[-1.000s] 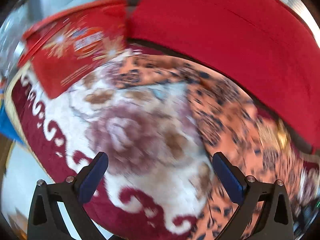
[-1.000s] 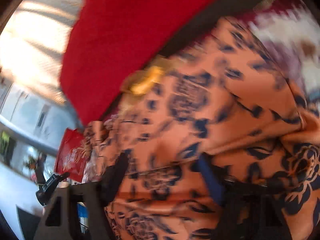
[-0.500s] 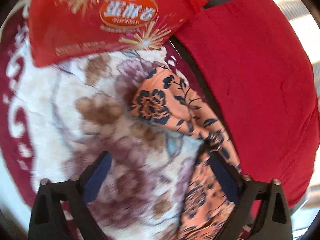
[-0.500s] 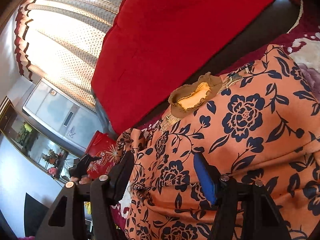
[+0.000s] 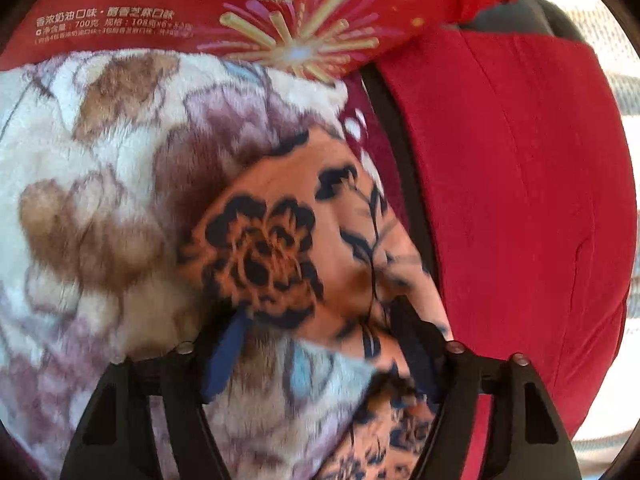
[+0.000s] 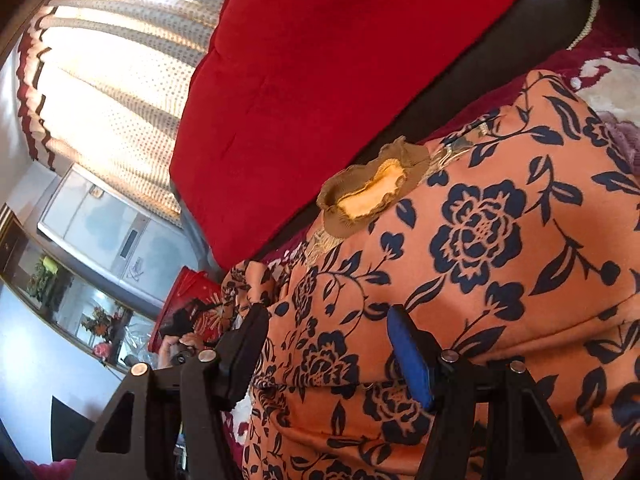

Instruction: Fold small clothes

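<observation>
An orange garment with a dark blue flower print (image 6: 480,240) lies on a plush floral blanket (image 5: 100,200). Its brown ribbed collar (image 6: 372,196) faces the red cushion. In the left wrist view one end of the garment (image 5: 288,248) reaches between my left gripper's (image 5: 320,344) blue-padded fingers, which stand open around it. My right gripper (image 6: 328,344) hovers over the garment's body with its fingers open and nothing held. The left gripper and the hand holding it also show small at the left of the right wrist view (image 6: 184,324).
A big red cushion (image 5: 520,200) leans on the dark sofa back (image 6: 500,72) right behind the garment. A red snack bag (image 5: 240,8) lies at the blanket's far end. Curtains (image 6: 112,92) and a cabinet (image 6: 100,232) stand beyond.
My left gripper has moved forward to the garment's end, and its fingers have narrowed around the cloth. My right gripper has held nearly still above the garment.
</observation>
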A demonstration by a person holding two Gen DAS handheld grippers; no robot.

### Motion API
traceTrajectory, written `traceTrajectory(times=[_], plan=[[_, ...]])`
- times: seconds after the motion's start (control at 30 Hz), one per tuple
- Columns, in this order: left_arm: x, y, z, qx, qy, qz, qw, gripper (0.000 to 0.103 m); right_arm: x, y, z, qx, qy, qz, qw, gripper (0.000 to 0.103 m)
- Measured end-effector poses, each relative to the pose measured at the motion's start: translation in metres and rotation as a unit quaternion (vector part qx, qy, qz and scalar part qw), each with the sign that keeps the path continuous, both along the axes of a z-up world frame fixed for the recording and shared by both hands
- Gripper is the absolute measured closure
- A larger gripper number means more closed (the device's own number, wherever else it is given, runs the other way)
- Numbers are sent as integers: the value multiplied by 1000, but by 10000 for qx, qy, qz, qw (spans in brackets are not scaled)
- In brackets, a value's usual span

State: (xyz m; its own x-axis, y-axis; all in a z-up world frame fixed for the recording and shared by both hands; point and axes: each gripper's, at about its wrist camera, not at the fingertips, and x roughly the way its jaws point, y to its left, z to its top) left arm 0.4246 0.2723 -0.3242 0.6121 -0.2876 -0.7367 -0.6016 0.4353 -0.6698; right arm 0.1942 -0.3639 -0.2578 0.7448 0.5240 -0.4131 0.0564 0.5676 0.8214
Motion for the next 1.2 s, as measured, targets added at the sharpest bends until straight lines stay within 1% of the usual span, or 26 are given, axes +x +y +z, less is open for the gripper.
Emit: traceTrajectory(times=[0.03,0.07,0.13,0.2,0.27,0.33,0.43,0.53,0.57,0.63,0.67,0.73,0.8,0.83,0.87,0.93,1.0,1.07,1.13,1.2], plan=[[0,2,-1,33,-79,93,9999,46,0,-2,-1,6,2,-41,10000,38],[1,5,-2,68,-91,172,9998,52,1,-3,-1,9,6,-69,10000,38],[0,10,-2,135,-112,231,9996,84,2,-5,-3,23,17,-102,9999,38],[1,13,3,250,-153,122,9995,96,2,-6,-3,-17,29,-125,9999,38],[-1,12,23,562,-352,-39,9978,98,2,-7,-2,-23,4,-117,9999,38],[-4,5,53,911,-656,-274,9933,98,-1,-8,1,-69,-36,-165,9998,38],[-9,-14,107,1404,-1017,-751,9820,98,-6,-12,6,-25,-131,-228,9997,38],[-18,-43,166,1828,-1375,-1289,9649,98,-12,-14,13,-94,-234,-317,9992,38],[-22,-57,188,1940,-1512,-1489,9578,98,-14,-15,16,-120,-269,-343,9990,38],[-28,-83,224,2127,-1697,-1831,9447,98,-18,-17,20,-139,-336,-413,9985,38],[-34,-101,245,2237,-1805,-2036,9359,98,-20,-19,22,-118,-370,-458,9982,38],[-45,-129,275,2363,-1931,-2334,9233,98,-24,-24,24,-59,-417,-538,9977,38],[-58,-168,305,2458,-2002,-2703,9091,98,-31,-31,27,-8,-465,-666,9967,38],[-64,-184,316,2473,-2005,-2857,9039,98,-33,-35,29,24,-476,-714,9963,38],[-67,-199,319,2486,-2003,-2981,8996,98,-35,-40,29,71,-483,-762,9959,37],[-80,-235,332,2498,-2038,-3300,8872,98,-42,-50,30,203,-486,-893,9946,37],[-94,-273,337,2432,-2044,-3636,8757,98,-49,-63,29,360,-500,-1061,9924,37],[-104,-307,333,2362,-1991,-3952,8651,98,-56,-76,28,483,-520,-1218,9900,37],[-114,-346,323,2297,-1924,-4304,8515,98,-65,-92,25,645,-553,-1408,9864,37],[-124,-387,308,2205,-1844,-4676,8359,98,-73,-106,21,874,-549,-1568,9822,37]])
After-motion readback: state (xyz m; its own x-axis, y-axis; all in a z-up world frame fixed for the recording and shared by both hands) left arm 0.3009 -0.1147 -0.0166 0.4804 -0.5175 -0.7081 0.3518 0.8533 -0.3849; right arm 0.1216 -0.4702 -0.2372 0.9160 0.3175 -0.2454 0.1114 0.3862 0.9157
